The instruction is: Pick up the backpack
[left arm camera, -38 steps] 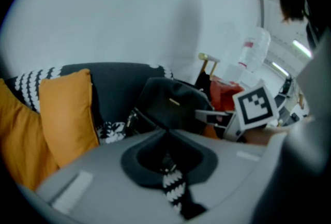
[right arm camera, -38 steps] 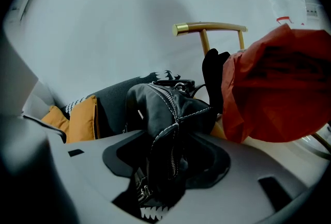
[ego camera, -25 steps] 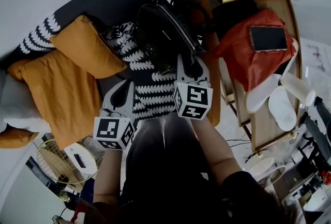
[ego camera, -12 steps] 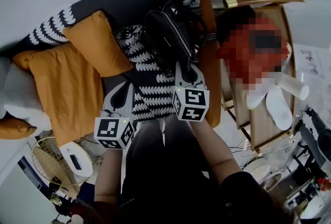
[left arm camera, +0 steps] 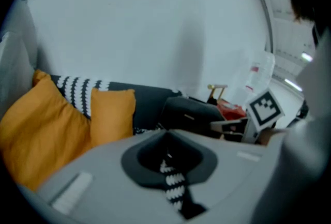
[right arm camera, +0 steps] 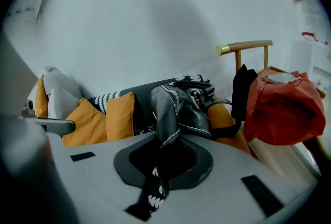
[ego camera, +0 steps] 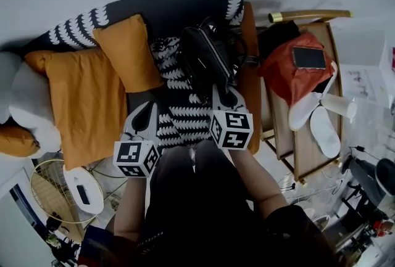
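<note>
The black leather backpack (ego camera: 207, 59) lies on the black-and-white patterned sofa (ego camera: 185, 115), its near end towards me. My right gripper (ego camera: 227, 86) is shut on that near end. In the right gripper view the backpack (right arm camera: 178, 109) runs straight into the pinched jaws of the right gripper (right arm camera: 164, 158). My left gripper (ego camera: 143, 116) hangs over the seat to the left, apart from the backpack, its jaws together with nothing seen between them. In the left gripper view the backpack (left arm camera: 189, 112) shows beyond the left gripper (left arm camera: 168, 161).
Two orange cushions (ego camera: 126, 53) (ego camera: 80, 99) lean on the sofa's left part. To the right stands a wooden chair (ego camera: 302, 155) with a red bag (ego camera: 296, 71), a phone on it, and white slippers (ego camera: 324, 130). A round wire table (ego camera: 58, 198) stands at lower left.
Both grippers have risen a little from the sofa. The right gripper keeps its hold, and the backpack's near end has come up with it.
</note>
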A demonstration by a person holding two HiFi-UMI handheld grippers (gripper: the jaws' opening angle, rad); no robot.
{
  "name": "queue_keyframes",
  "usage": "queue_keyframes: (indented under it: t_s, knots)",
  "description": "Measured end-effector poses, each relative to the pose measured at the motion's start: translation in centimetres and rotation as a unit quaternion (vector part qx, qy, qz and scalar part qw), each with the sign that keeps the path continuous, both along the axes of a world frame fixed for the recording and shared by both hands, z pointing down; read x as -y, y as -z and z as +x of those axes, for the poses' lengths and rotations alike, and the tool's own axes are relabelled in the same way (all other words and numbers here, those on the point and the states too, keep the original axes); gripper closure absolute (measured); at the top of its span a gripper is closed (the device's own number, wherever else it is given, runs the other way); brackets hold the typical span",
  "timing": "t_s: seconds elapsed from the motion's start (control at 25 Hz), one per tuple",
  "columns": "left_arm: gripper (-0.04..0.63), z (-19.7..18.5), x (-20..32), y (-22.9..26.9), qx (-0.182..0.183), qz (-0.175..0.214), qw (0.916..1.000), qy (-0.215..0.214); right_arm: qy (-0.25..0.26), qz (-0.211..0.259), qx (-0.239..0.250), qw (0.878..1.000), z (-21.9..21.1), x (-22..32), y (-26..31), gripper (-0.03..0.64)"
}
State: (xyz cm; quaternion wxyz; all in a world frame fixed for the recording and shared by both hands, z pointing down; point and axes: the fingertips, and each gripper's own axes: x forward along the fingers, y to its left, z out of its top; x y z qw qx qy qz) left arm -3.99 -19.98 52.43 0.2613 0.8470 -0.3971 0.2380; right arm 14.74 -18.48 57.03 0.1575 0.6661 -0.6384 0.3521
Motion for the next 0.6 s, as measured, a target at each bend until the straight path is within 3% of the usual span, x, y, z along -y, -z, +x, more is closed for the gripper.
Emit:
queue_keyframes:
  t_s: [0.6]
  knots:
    - [0.572,-2.9,0.0,4.2,-0.025,0.034,0.9985,0.036,0.065,-0.014,-0.001,0.998,-2.1,-2.3,5.0,0.597]
